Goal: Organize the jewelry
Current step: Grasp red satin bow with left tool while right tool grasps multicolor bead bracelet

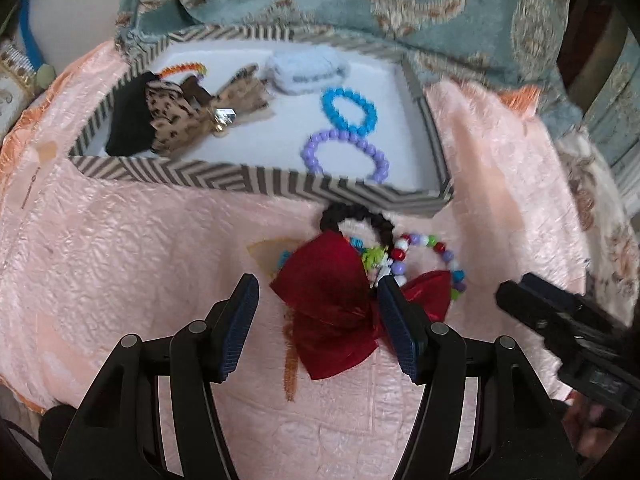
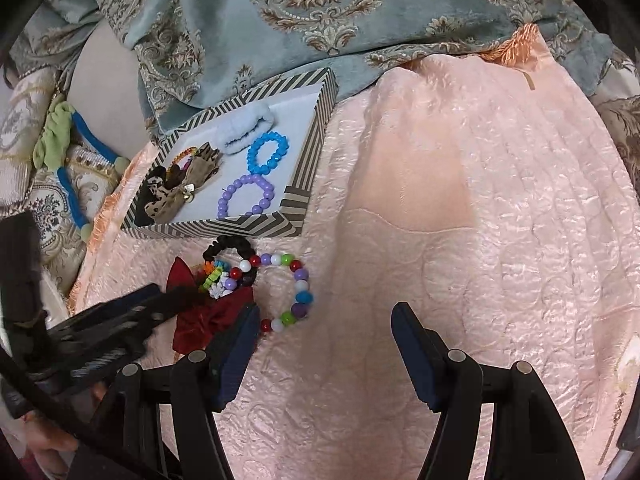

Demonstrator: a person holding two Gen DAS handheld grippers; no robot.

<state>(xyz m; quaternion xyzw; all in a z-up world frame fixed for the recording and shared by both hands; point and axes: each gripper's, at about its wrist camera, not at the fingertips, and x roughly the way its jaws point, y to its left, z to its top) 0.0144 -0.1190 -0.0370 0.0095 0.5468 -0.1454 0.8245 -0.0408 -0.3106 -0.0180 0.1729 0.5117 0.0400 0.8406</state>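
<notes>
Straddling the red bow (image 1: pixel 332 300) near the bottom centre of my left wrist view, my left gripper (image 1: pixel 316 292) stands spread, pads either side of the ribbon and not yet pressing it. My right gripper (image 2: pixel 324 320) is spread too, low in its own view, empty over the bare pink quilt (image 2: pixel 460 240), with the multicoloured bead bracelet (image 2: pixel 296 284) just to its left. Tangled with the bow lie that bracelet and a black scrunchie (image 1: pixel 356 218), right against the near wall of the striped box (image 1: pixel 240 178). Inside, at upper centre, sit the blue bracelet (image 1: pixel 350 110), purple bracelet (image 1: pixel 344 154) and a pale fluffy scrunchie (image 1: pixel 306 70). I judge this the pick-up step: next, close on the bow alone and lift it free without dragging the beads.
</notes>
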